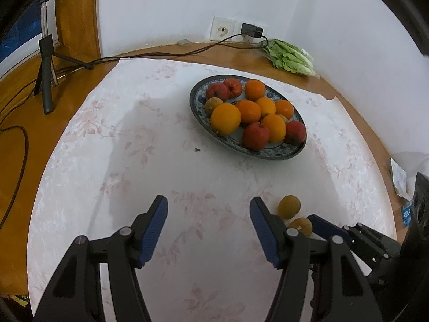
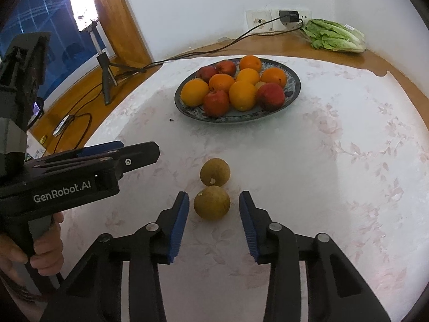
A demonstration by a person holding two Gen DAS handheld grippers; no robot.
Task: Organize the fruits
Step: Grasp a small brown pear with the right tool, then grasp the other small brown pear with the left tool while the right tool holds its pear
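A blue patterned plate (image 1: 198, 107) (image 2: 293, 91) holds several oranges (image 1: 225, 118) (image 2: 242, 95) and red apples (image 1: 256, 135) (image 2: 216, 103). Two small brown fruits lie loose on the white cloth: the near one (image 2: 211, 202) (image 1: 301, 225) and the far one (image 2: 215, 172) (image 1: 289, 206), touching each other. My right gripper (image 2: 214, 201) is open, its jaws on either side of the near brown fruit without touching it. My left gripper (image 1: 208, 209) is open and empty over bare cloth, left of the brown fruits; it also shows in the right wrist view (image 2: 128, 150).
A bagged lettuce (image 1: 291, 57) (image 2: 335, 36) lies at the back right on the wooden table edge. A tripod (image 1: 47, 80) (image 2: 106, 77) with a lit panel (image 2: 83, 6) stands at the left. A charger cable (image 1: 161, 55) runs from the wall socket.
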